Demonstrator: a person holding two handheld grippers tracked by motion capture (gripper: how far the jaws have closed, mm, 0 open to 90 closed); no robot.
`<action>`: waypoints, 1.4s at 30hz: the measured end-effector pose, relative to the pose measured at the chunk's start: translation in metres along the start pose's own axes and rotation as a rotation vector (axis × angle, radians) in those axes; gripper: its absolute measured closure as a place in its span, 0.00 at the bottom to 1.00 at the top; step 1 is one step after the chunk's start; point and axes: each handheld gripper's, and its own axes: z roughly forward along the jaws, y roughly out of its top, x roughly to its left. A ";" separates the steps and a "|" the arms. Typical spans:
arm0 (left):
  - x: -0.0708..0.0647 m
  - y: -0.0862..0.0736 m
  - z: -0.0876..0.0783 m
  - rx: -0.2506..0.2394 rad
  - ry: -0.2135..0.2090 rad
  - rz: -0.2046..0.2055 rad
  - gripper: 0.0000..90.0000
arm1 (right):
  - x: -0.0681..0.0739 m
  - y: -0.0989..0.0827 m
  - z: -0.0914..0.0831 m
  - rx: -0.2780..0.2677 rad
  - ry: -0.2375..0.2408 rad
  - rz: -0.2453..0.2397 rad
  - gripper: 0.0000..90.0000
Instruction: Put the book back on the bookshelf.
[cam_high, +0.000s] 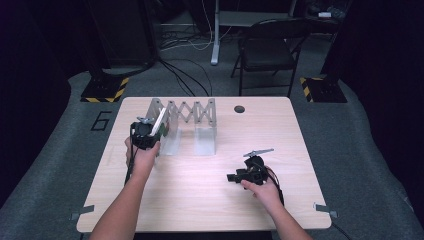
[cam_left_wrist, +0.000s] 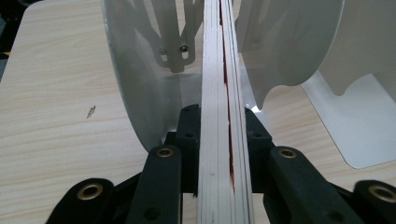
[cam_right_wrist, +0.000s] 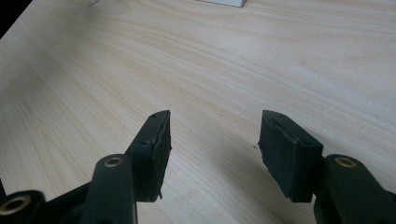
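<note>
A white accordion-style rack (cam_high: 186, 113) with upright dividers (cam_left_wrist: 135, 74) stands at the back left of the wooden table (cam_high: 210, 200). My left gripper (cam_high: 148, 134) is at the rack's left end, shut on a thin white book (cam_high: 160, 120). In the left gripper view the book (cam_left_wrist: 219, 93) runs edge-on between the black pads (cam_left_wrist: 189, 135), white pages with a red strip, reaching in between two dividers. My right gripper (cam_high: 234, 177) rests low over the table's right half and points left. Its jaws stand open (cam_right_wrist: 215, 128) over bare wood with nothing between them.
A round hole (cam_high: 239, 108) sits in the tabletop behind the rack. Beyond the table are a dark folding chair (cam_high: 270, 50), a white post (cam_high: 216, 35), floor cables and two yellow-and-black striped bases (cam_high: 105, 90). A small mark (cam_left_wrist: 91, 111) lies on the wood left of the rack.
</note>
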 end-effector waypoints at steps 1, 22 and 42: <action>0.000 0.000 0.000 -0.006 0.003 -0.001 0.82 | 0.000 0.000 0.000 0.000 0.000 -0.002 0.48; 0.003 -0.001 -0.010 -0.030 -0.006 0.008 0.73 | 0.000 0.000 0.002 0.013 -0.001 0.001 0.46; 0.005 0.002 -0.028 -0.044 -0.028 0.039 0.67 | 0.000 0.000 0.002 0.015 -0.002 0.003 0.46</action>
